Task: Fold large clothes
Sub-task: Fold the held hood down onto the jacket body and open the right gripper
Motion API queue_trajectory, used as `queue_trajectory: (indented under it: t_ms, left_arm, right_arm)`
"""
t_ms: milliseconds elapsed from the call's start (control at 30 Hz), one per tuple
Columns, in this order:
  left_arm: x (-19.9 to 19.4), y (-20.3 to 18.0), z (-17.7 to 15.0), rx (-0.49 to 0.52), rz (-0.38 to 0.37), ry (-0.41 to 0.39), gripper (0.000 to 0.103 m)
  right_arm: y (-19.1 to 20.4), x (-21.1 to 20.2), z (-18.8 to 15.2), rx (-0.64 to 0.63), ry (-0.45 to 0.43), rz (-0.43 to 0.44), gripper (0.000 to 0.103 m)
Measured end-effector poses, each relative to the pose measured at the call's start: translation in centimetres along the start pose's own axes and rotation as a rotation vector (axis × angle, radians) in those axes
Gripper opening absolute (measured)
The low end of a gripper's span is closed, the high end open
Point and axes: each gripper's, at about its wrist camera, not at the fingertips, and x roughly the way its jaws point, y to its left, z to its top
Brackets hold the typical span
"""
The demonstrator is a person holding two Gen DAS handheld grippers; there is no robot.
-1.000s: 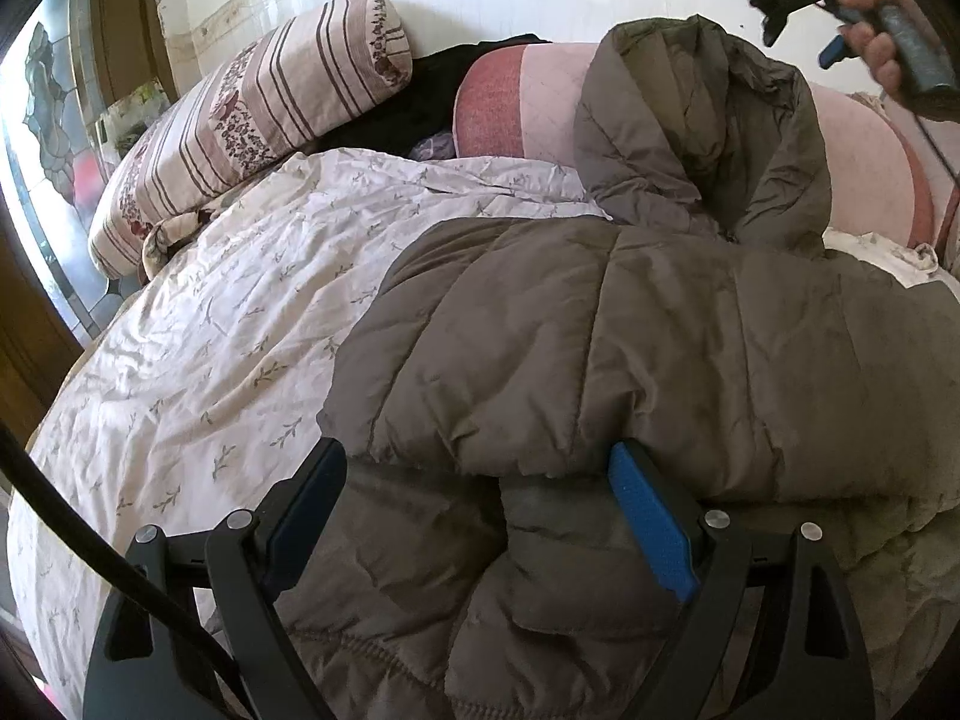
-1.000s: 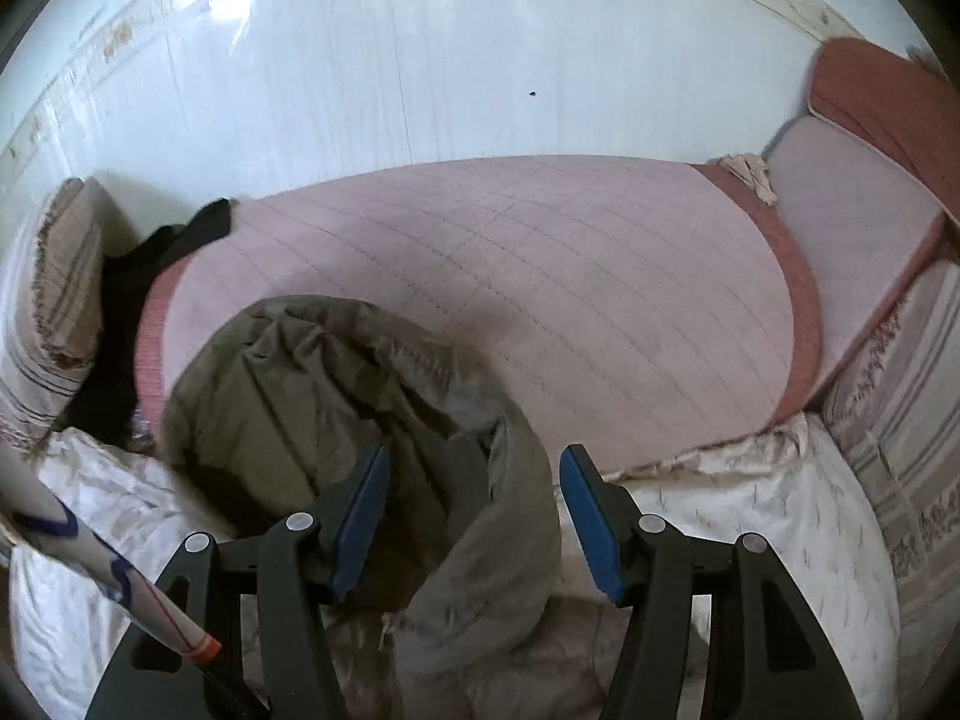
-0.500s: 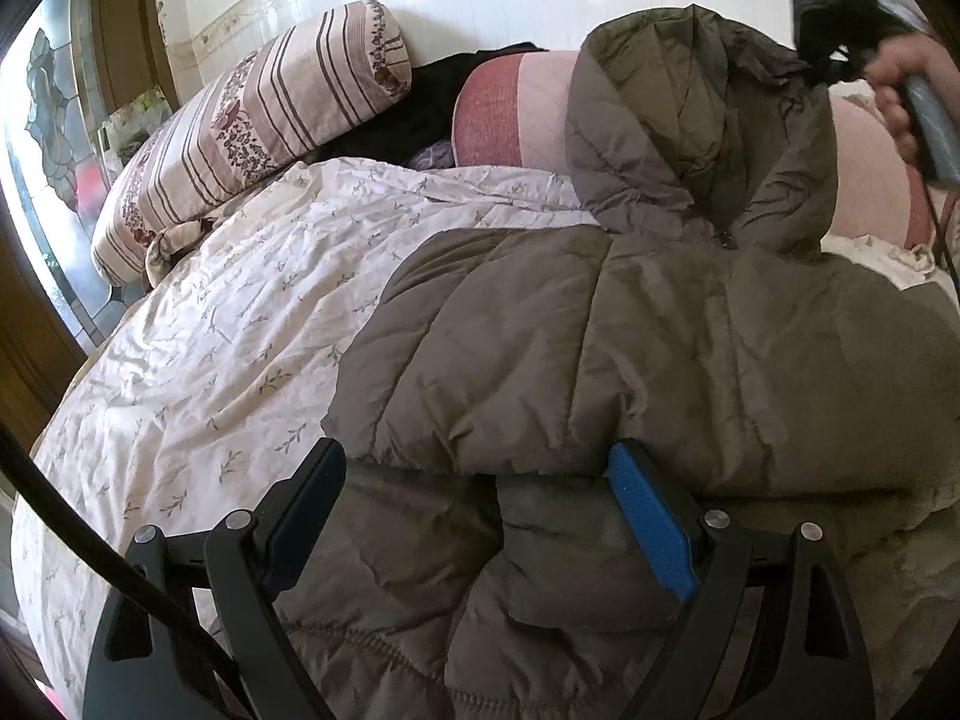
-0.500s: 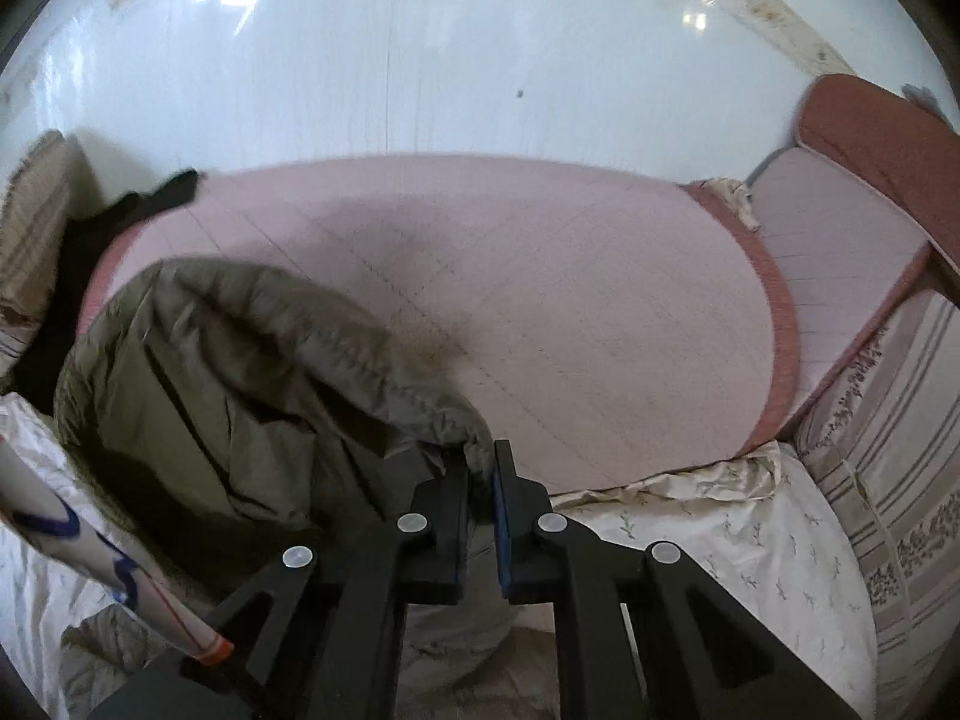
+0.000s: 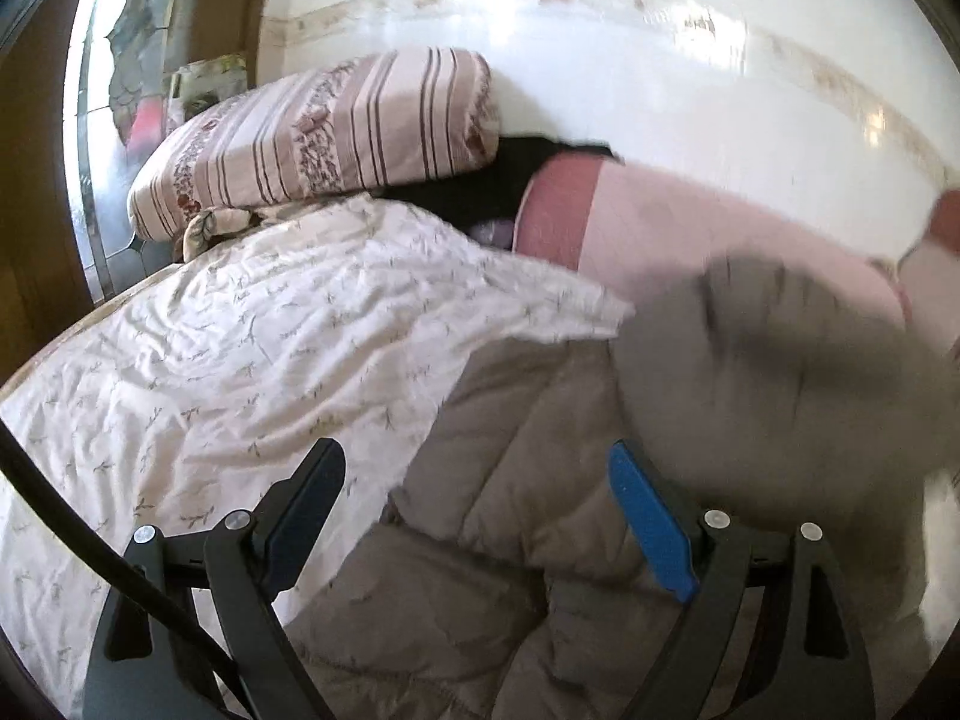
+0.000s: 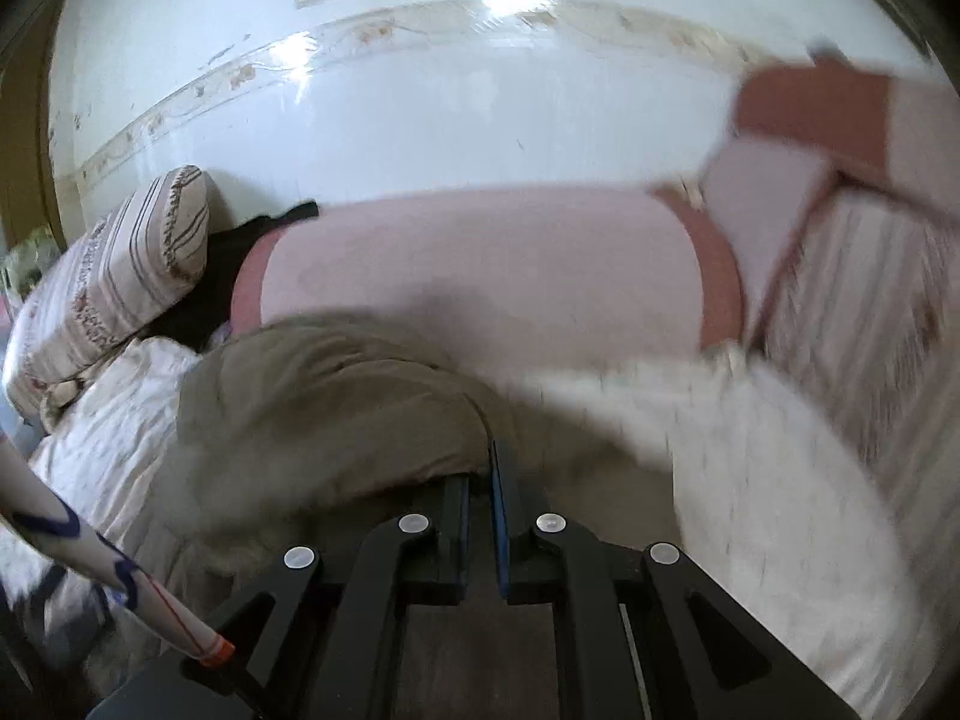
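A brown-grey puffer jacket (image 5: 528,546) lies on the white floral bedspread (image 5: 240,360). My left gripper (image 5: 480,516) is open and hovers just above the jacket's body, holding nothing. The jacket's hood (image 5: 774,372) is blurred and folded down over the body at the right. In the right wrist view my right gripper (image 6: 480,480) is shut on the hood's (image 6: 336,396) edge, low over the jacket.
A striped pillow (image 5: 324,138) lies at the back left against the white wall. A pink cushion (image 5: 690,222) with a red edge runs along the wall; it also shows in the right wrist view (image 6: 480,276). Dark cloth (image 5: 498,174) sits between them.
My right gripper closed on the hood and has pulled it down and forward over the jacket's body. My left gripper has lifted and tilted up, staying open.
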Motion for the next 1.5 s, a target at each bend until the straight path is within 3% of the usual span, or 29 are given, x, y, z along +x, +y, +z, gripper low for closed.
queue_trajectory:
  t_ms: [100, 233, 333, 367, 433, 500, 667, 767, 833, 900, 1033, 1100, 1267, 1400, 1500]
  left_arm:
    - [0.1, -1.3, 0.1, 0.033, -0.067, -0.016, 0.089]
    - [2.1, -4.5, -0.2, 0.086, -0.225, 0.046, 0.089]
    - [4.1, -6.3, -1.0, 0.161, -0.198, 0.096, 0.089]
    - [4.8, -6.5, -1.3, 0.17, -0.199, 0.13, 0.089]
    - [5.8, -6.3, -1.7, 0.159, -0.19, 0.178, 0.089]
    - [5.8, -5.9, -1.5, 0.14, -0.186, 0.175, 0.089]
    - [4.8, -5.0, -0.4, 0.115, -0.178, 0.112, 0.089]
    - [6.2, -5.0, -0.9, 0.129, -0.142, 0.175, 0.089]
    - [7.7, -5.3, -1.5, 0.176, -0.106, 0.239, 0.089]
    - [8.3, -5.3, -2.0, 0.195, -0.096, 0.252, 0.089]
    - [8.2, -5.4, -2.0, 0.208, -0.096, 0.254, 0.09]
    - [8.3, -5.4, -2.1, 0.209, -0.097, 0.256, 0.09]
    - [7.6, -5.1, -1.6, 0.186, -0.105, 0.23, 0.09]
    - [5.8, -4.6, -0.5, 0.16, -0.112, 0.129, 0.09]
    - [5.6, -4.6, -0.4, 0.158, -0.129, 0.123, 0.09]
  right_arm:
    - [-0.9, -0.1, -4.5, 0.038, 0.048, -0.013, 0.003]
    - [-3.4, 3.0, -8.4, 0.131, 0.164, -0.038, 0.001]
    - [-5.2, 3.8, -8.9, 0.172, 0.188, -0.074, 0.001]
    - [-5.7, 3.5, -8.8, 0.198, 0.183, -0.05, 0.001]
    - [-5.9, 2.5, -7.8, 0.202, 0.146, -0.042, 0.001]
    - [-5.3, 1.7, -6.9, 0.181, 0.103, -0.032, 0.002]
    - [-1.6, 1.9, -4.1, 0.141, 0.063, 0.082, 0.003]
    - [1.3, 3.2, -2.5, 0.103, 0.054, 0.117, 0.003]
    - [3.0, 4.5, -1.9, 0.073, 0.052, 0.123, 0.012]
    - [4.2, 6.3, -2.0, 0.042, 0.08, 0.095, 0.017]
    - [4.3, 11.9, -5.5, 0.008, 0.278, 0.038, 0.017]
    - [4.2, 12.8, -7.2, -0.02, 0.289, 0.041, 0.017]
    - [3.7, 11.2, -6.9, 0.002, 0.266, 0.078, 0.017]
    - [2.5, 7.6, -6.6, 0.033, 0.238, 0.119, 0.018]
    - [1.0, 3.8, -7.3, 0.076, 0.198, 0.142, 0.03]
